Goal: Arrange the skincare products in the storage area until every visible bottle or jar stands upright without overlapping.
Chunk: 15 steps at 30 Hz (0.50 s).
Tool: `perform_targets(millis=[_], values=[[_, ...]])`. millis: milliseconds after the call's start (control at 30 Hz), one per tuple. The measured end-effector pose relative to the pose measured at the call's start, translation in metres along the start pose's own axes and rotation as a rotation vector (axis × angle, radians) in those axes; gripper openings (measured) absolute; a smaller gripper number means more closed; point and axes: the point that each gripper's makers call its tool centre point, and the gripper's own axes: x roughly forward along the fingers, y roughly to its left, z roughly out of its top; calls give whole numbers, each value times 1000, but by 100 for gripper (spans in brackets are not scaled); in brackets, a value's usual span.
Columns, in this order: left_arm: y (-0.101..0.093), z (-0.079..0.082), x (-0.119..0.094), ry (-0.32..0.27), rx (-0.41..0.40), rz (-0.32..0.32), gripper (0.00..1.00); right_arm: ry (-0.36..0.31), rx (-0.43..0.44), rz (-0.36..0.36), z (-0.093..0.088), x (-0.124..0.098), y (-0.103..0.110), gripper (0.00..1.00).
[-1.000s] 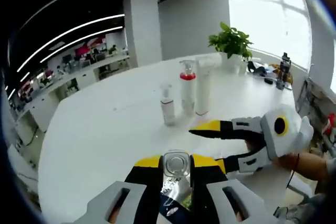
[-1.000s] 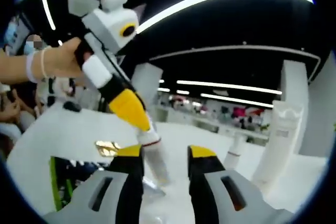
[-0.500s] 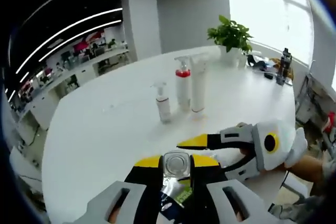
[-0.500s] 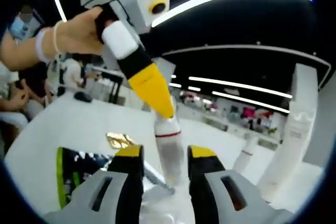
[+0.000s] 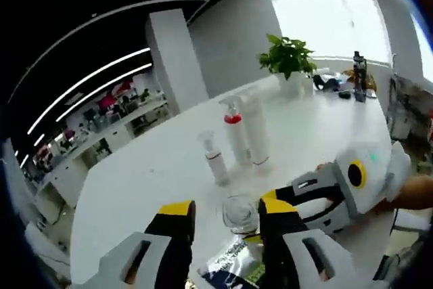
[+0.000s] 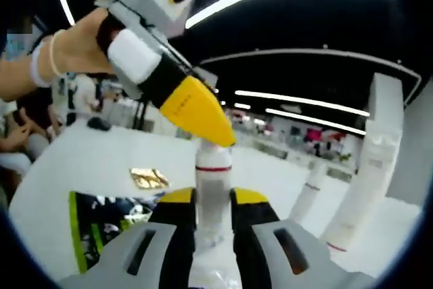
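Clear plastic bottle with white collar and red band (image 6: 212,191): upright on the white round table (image 5: 149,174), pinched between the right gripper (image 6: 212,202) jaws. In the left gripper view its clear cap (image 5: 238,212) stands between the spread jaws of the left gripper (image 5: 221,216), untouched; half a second ago those jaws were closed on it.

Far: small white spray bottle (image 5: 214,160), red-collared pump bottle (image 5: 235,137), tall white tube (image 5: 254,133), standing close together. Potted green plant (image 5: 289,60) at the far right edge.

Near left: black-and-green flat packet (image 6: 101,214), gold foil sachet (image 6: 149,178).
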Motion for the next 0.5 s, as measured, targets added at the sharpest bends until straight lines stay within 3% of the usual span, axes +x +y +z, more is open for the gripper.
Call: perform_targets(millis=[67,167,267,400,500], values=[[3,5,0,-70,-85,-25,61,2,24,-33,-2,0,-11,18],[16,11,-4,-195,-162,-10,63,31,70,-110,-10,0,-31,18],[26,4,-5,-231,-179,24,62,71,102,-178,-20,0,-47,18],[30,-19,-2,-241,-155,62,57,111,201,-233,-31,-4,-61,18],[35,-36,5,-240,-163,78,54,108,212,-260,-32,-8,-69,18]])
